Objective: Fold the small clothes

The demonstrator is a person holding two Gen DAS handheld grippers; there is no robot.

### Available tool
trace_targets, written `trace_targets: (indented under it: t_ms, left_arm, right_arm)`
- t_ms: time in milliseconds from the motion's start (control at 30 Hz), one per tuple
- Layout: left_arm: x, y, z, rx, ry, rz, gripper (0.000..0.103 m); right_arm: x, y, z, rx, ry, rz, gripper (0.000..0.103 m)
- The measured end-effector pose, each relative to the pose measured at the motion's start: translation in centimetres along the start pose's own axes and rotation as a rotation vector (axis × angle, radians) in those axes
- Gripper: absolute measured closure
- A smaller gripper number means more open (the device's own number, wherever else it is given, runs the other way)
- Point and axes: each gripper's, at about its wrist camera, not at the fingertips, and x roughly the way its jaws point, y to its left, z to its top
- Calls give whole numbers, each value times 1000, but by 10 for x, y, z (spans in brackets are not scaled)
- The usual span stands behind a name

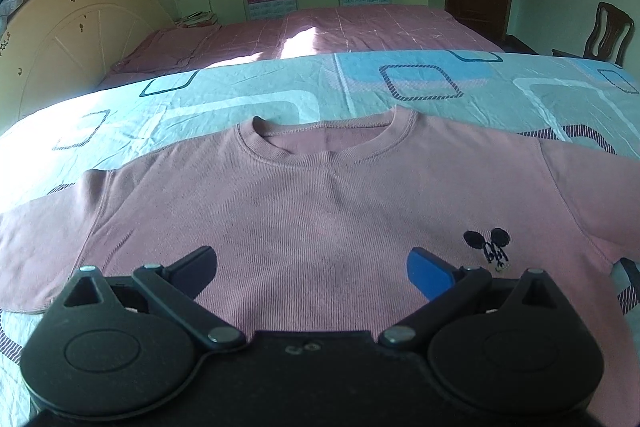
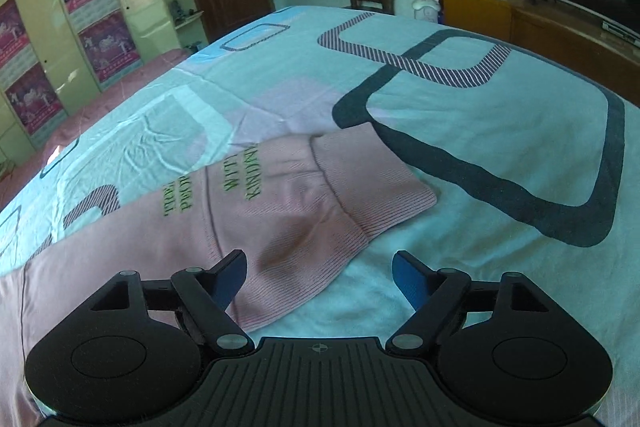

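Hovering over the chest of a pink sweatshirt (image 1: 304, 211), the left hand-held gripper (image 1: 312, 267) has its jaws spread wide and grips nothing; pink ribbed fabric fills the gap between the two fingers. The garment lies flat and face up on a bed cover (image 1: 280, 91) printed with rounded squares, its round neckline (image 1: 316, 143) pointing away from this hand-held gripper, so the body runs lengthwise straight ahead while the sleeves reach out to either side. A small dark embroidered mouse-head motif (image 1: 488, 247) sits on the chest just beyond the blue-padded finger; no lettering can be read there.

The right hand-held gripper (image 2: 320, 279) is likewise released and empty, poised above the end of one sleeve (image 2: 280, 211). The ribbed cuff (image 2: 372, 175) lies ahead and slightly right, and the sleeve's long axis runs diagonally from lower left to upper right. Its left finger overlaps the pink fabric; the right finger is over bare bed cover. Green embroidered lettering (image 2: 240, 167) runs across the sleeve, upside down from this view and too blurred to read with certainty
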Motion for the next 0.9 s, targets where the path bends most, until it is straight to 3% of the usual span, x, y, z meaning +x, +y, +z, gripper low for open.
trace_targets:
  t_ms: [33, 167, 233, 367, 533, 733, 900]
  left_arm:
    - [2, 0, 1, 0, 10, -1, 1]
    - [9, -3, 4, 8, 26, 28, 2]
    - [10, -2, 5, 23, 26, 40, 2]
    - [8, 1, 6, 22, 21, 32, 3]
    - [5, 16, 10, -25, 8, -24, 3]
    - [-4, 37, 11, -19, -35, -27, 3]
    - [-10, 74, 7, -59, -55, -19, 3]
  right_arm:
    - [5, -2, 2, 11, 2, -1, 42]
    - [11, -6, 9, 36, -23, -6, 71]
    - [11, -7, 12, 40, -29, 2, 93]
    - [6, -5, 14, 35, -50, 29, 93]
    - [-18, 35, 17, -43, -114, 111, 94]
    - [-58, 137, 2, -217, -158, 308, 94]
    - [-88, 239, -45, -343, -124, 506, 94]
